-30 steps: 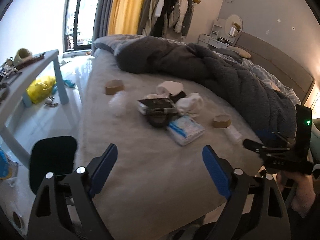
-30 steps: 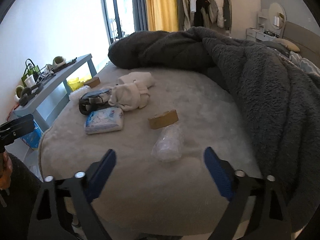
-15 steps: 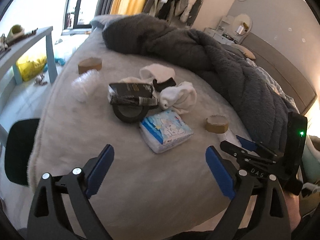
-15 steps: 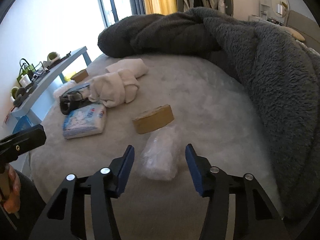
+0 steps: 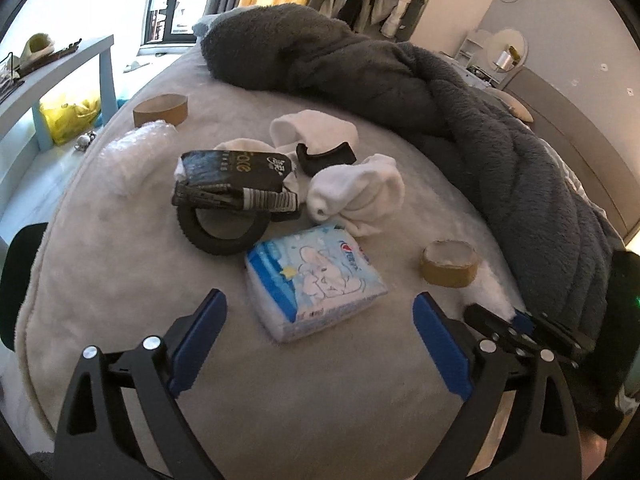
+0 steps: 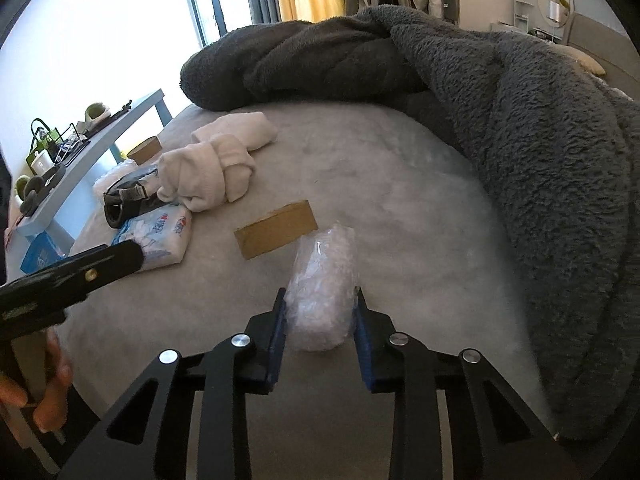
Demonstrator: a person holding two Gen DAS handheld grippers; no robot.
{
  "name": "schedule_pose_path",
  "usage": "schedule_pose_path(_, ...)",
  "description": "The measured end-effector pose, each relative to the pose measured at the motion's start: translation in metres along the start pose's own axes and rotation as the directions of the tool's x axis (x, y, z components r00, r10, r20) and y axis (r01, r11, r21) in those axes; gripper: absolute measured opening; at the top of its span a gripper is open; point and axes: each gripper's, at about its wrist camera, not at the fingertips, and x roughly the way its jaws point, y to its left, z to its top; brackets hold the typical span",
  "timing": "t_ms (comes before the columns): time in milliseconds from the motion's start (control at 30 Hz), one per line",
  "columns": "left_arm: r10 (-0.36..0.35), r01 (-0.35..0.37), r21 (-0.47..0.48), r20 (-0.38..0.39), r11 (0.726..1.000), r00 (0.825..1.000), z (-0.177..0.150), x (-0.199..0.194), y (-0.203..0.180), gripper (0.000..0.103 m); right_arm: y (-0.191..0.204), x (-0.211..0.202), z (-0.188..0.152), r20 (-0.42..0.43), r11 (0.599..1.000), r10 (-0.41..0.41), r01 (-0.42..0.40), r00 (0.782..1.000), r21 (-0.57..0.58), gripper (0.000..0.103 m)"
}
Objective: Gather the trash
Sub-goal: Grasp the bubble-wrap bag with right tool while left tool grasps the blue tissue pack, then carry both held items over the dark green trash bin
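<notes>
Both blue pads of the right gripper [image 6: 320,320] pinch the plastic wrap [image 6: 322,292] for lifting; the left gripper [image 5: 316,328] hovers wide open, empty.

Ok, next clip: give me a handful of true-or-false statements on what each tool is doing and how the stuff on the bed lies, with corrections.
1. The right tool has its fingers on both sides of the bubble wrap bundle. True.
2. The left tool is clamped on the tissue pack. False: it is open, and the pack lies on the bed between and beyond its fingers.
3. A brown tape roll lies right beside the bubble wrap bundle. True.
4. The white socks lie on top of the grey blanket. False: they lie on the bed cover, clear of the blanket.
5. A second brown tape roll sits at the far side of the bed. True.
</notes>
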Motion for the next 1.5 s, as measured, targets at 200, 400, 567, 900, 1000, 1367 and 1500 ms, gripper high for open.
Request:
schedule_pose_path(200,0.067,-0.067,-0.006,0.010,0.998,0.998,0.002,0.011,-0.006,0.096,-0.007,-0.010,-0.002,0.016,1.000,0.000,0.000,1.000,0.006,0.031)
schedule_pose_path(400,0.115,-0.115,-0.006,0.019,0.993,0.993,0.004,0.022,-0.012,0.096,-0.017,-0.017,-0.005,0.032,1.000,-0.003,0.003,0.999,0.017,0.031)
schedule_pose_path(567,0.134,-0.135,0.033,0.016,0.990,0.991,0.006,0.029,-0.015,0.092,-0.023,-0.022,-0.005,0.051,0.999,-0.005,0.003,0.999,0.033,0.031)
schedule_pose_path(900,0.046,-0.044,0.046,-0.038,0.998,0.998,0.008,0.020,0.003,0.078,-0.006,-0.024,0.011,0.091,1.000,0.013,-0.015,0.996,0.021,0.031)
schedule_pose_path(1000,-0.006,0.009,0.065,-0.050,0.998,0.999,0.009,0.012,0.007,0.077,0.008,-0.025,0.021,0.108,1.000,0.030,-0.031,0.994,0.004,0.031)
schedule_pose_path(1367,-0.070,0.067,0.135,0.022,0.989,0.997,0.021,-0.038,0.044,0.077,0.091,-0.025,0.062,0.164,0.990,0.125,-0.112,0.979,-0.086,0.031)
schedule_pose_path(1500,-0.047,0.042,0.112,0.046,0.993,0.998,0.030,-0.050,0.071,0.077,0.118,-0.018,0.073,0.154,0.985,0.147,-0.130,0.977,-0.116,0.031)
